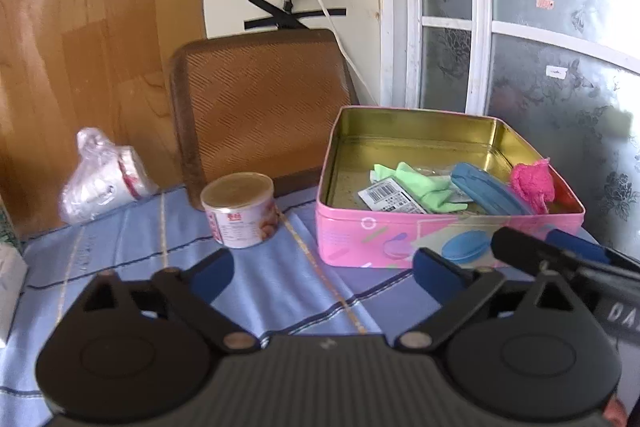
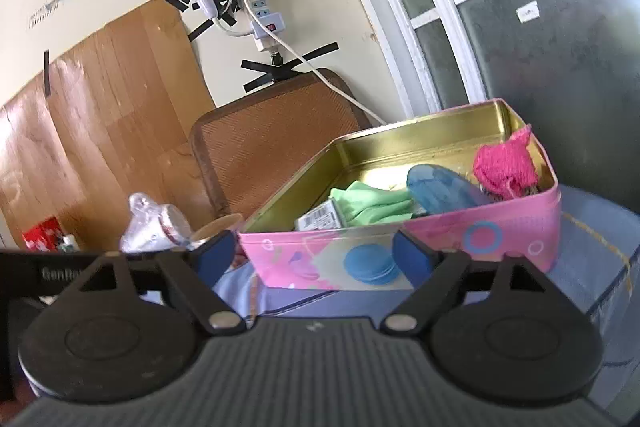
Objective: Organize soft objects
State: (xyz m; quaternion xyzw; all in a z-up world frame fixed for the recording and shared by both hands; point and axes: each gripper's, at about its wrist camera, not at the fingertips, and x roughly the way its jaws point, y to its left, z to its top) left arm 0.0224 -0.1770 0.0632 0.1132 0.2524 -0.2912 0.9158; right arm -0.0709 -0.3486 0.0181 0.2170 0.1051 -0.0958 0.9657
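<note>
Both the left gripper (image 1: 324, 267) and right gripper (image 2: 314, 253) hold jaws apart and empty before the pink metal tin (image 1: 440, 239), so next soft item should be approached slowly

Lived-in home room, blue checked cloth (image 1: 280, 279) over table, power strip (image 2: 262, 21) taped to cream wall, frosted floral glass door (image 1: 560, 27), woven cushion (image 1: 256, 103), food can (image 1: 240, 209)

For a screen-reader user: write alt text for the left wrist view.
A pink tin sits open on a blue cloth, holding a green cloth, a blue pouch and a pink knit piece. A can stands to its left; the left gripper is open and empty.
</note>
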